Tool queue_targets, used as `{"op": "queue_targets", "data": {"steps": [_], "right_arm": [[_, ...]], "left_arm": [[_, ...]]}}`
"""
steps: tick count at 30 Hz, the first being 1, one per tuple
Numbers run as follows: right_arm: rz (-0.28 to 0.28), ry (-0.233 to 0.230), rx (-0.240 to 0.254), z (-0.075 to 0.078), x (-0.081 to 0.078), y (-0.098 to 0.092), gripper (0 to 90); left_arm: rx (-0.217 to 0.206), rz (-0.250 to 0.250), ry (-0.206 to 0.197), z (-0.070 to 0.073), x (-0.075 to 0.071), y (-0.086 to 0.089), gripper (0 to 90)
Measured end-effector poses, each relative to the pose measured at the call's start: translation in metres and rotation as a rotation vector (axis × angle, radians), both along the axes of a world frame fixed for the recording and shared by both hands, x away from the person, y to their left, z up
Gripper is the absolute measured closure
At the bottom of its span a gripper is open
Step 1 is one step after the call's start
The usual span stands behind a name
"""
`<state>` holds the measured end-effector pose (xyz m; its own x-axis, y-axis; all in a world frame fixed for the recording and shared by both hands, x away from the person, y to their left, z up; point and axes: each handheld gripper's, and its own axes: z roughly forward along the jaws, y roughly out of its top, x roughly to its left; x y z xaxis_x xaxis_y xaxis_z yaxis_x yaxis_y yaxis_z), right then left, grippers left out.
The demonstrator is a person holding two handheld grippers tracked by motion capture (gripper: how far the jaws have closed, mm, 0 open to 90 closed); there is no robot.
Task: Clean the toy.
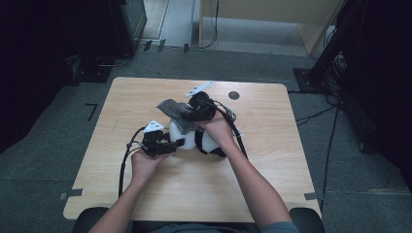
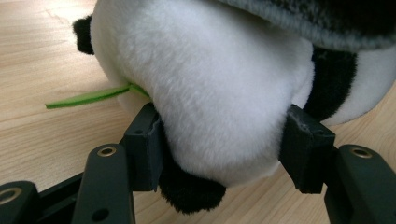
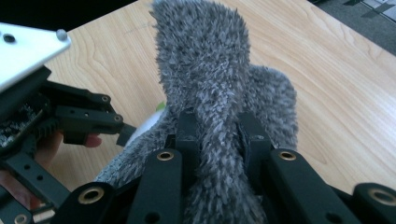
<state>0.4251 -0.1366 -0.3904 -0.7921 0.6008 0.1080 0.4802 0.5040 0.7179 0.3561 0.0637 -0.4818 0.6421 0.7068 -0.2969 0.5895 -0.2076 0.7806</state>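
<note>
I have the left claw point(image 2: 219, 144) clamped on the white body of the panda plush point(image 2: 210, 93), which lies near the middle of the tabletop point(image 1: 272, 184), a little toward the far edge. My right claw point(image 3: 219, 135) is pinched shut on a fold of the grey fuzzy cloth point(image 3: 219, 84), which is draped over the top of the plush. I judge this to be the wrapping or dressing step: one side anchors the toy while the other pulls fabric across it. Next I should draw the cloth further over the plush and keep the left grip firm so the toy doesn't roll.
</note>
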Motion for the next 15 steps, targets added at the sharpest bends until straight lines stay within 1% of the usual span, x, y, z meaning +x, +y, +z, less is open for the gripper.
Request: {"op": "queue_targets", "data": {"steps": [2,3,5,10,15], "right_arm": [[-0.003,0.005,0.016,-0.003,-0.001,-0.004,74.5],[-0.007,0.008,0.015,-0.003,-0.001,-0.007,74.5],[-0.014,0.012,0.011,-0.003,-0.001,-0.011,74.8],[-0.039,-0.009,-0.019,-0.002,-0.006,-0.026,75.3],[-0.078,-0.012,-0.019,0.000,-0.009,-0.046,75.4]], "left_arm": [[-0.002,0.001,0.002,0.000,0.000,0.000,39.4],[-0.001,0.002,0.002,0.000,0.000,0.000,39.5],[-0.002,0.002,0.002,0.000,0.000,0.000,39.5],[-0.004,0.002,0.001,-0.001,0.000,0.000,39.5],[-0.003,0.005,-0.001,0.000,-0.001,-0.001,39.3]]}}
